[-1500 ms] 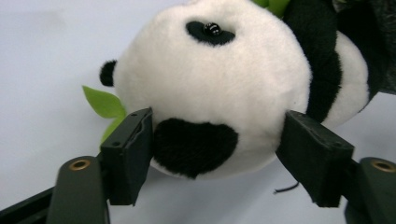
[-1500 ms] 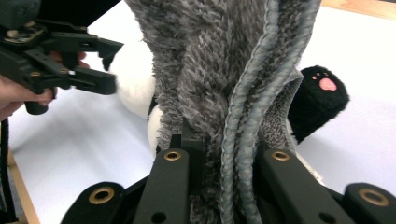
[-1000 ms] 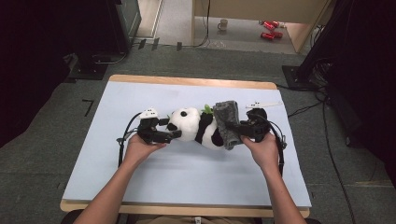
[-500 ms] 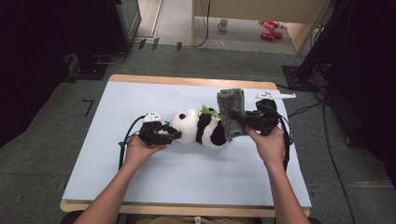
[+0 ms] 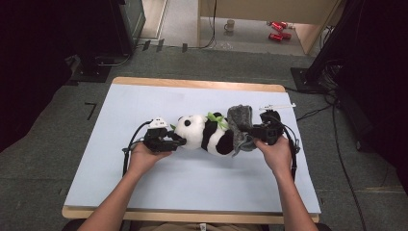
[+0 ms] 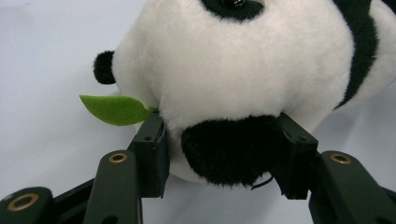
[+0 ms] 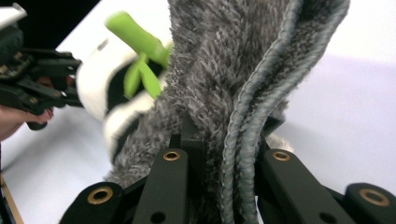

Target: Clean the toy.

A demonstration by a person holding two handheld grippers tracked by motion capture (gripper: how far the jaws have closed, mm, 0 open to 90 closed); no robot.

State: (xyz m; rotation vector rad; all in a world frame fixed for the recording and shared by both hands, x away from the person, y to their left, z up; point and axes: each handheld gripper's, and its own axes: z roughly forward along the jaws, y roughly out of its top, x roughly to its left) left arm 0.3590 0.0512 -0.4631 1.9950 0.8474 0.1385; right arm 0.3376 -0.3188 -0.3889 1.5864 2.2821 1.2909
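Plush panda (image 5: 204, 134) lying mid-table on pale blue mat (image 5: 120, 110), no legible writing, left gripper (image 5: 179, 141) jaws just closed onto its black ear, right gripper (image 5: 246, 132) clamping grey fuzzy cloth (image 5: 239, 122) at panda's lower end

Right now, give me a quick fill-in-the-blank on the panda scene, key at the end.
1. The left gripper is closed on the black ____ of the panda toy.
2. The right gripper is shut on a fuzzy ____ cloth.
3. The felt leaves on the panda toy are ____.
4. The panda toy lies on a pale blue ____.

Missing words: ear; grey; green; table
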